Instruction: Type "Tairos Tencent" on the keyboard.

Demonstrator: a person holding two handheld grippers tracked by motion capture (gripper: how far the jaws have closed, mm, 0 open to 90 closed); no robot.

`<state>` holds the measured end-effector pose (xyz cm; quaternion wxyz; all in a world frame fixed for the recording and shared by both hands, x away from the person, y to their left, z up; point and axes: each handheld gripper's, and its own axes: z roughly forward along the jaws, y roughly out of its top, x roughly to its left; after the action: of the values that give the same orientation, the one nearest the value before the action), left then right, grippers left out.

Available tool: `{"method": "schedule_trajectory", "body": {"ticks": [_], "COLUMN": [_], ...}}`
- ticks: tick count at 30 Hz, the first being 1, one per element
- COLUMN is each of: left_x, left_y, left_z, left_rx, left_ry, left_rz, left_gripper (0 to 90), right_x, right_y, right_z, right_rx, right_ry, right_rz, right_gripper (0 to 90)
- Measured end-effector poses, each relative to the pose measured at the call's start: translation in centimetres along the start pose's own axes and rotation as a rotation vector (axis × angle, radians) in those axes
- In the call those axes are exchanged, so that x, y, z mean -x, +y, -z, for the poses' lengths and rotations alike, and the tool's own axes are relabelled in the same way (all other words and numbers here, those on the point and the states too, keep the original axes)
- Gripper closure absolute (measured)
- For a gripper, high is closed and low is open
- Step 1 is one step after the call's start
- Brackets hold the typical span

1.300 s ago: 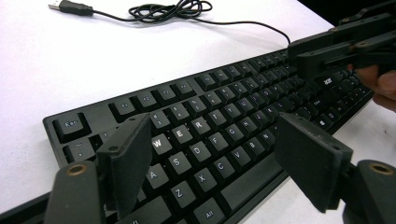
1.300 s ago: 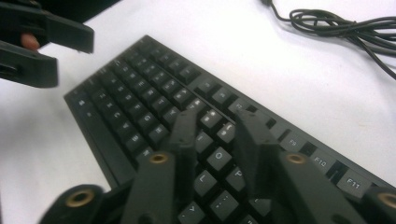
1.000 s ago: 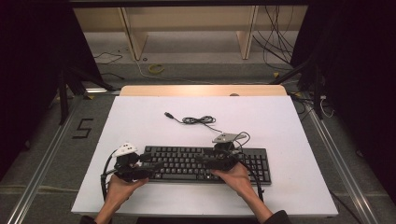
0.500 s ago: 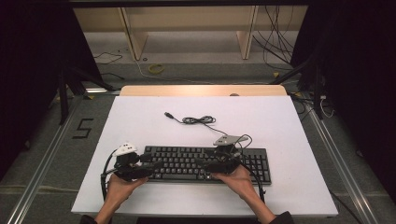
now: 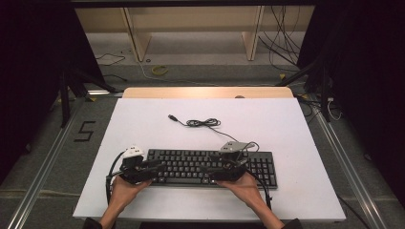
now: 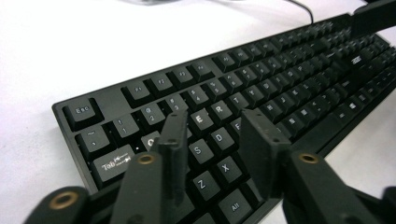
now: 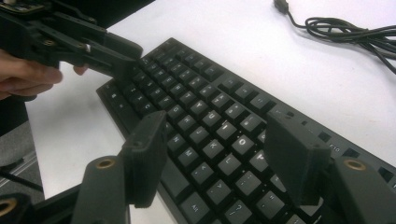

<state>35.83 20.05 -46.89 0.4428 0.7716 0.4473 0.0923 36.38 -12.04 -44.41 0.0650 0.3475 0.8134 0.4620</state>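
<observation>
- A black full-size plastic keyboard (image 5: pixel 210 166) lies near the front edge of the white worktop (image 5: pixel 143 124).
- Left tool (image 6: pixel 217 133), jaws apart, sits over its left keys.
- Right tool (image 7: pixel 224 140), jaws apart, sits over its right-hand keys.

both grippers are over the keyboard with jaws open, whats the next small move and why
Probably lower the left hand-held gripper a little until one jaw tip presses a key. Its open jaws hang just above the keyboard's left letter keys, and the right hand-held gripper is poised the same way farther along, so both look set for typing.
</observation>
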Motion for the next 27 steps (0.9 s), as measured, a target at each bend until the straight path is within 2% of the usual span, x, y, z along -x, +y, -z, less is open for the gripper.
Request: {"method": "schedule_trajectory", "body": {"ticks": [14, 27], "left_x": [0.4, 0.2], "left_y": [0.0, 0.0], "left_z": [-0.9, -1.4], "left_rx": [-0.058, -0.076], "left_ry": [0.023, 0.036], "left_rz": [-0.049, -0.046], "left_gripper": [81.0, 89.1], "right_x": [-1.0, -1.6], "right_y": [-0.5, -0.9], "right_z": [0.1, 0.0], "right_rx": [-0.004, -0.019], "right_ry": [0.018, 0.034], "right_rz": [0.024, 0.037], "right_gripper": [35.9, 34.2]}}
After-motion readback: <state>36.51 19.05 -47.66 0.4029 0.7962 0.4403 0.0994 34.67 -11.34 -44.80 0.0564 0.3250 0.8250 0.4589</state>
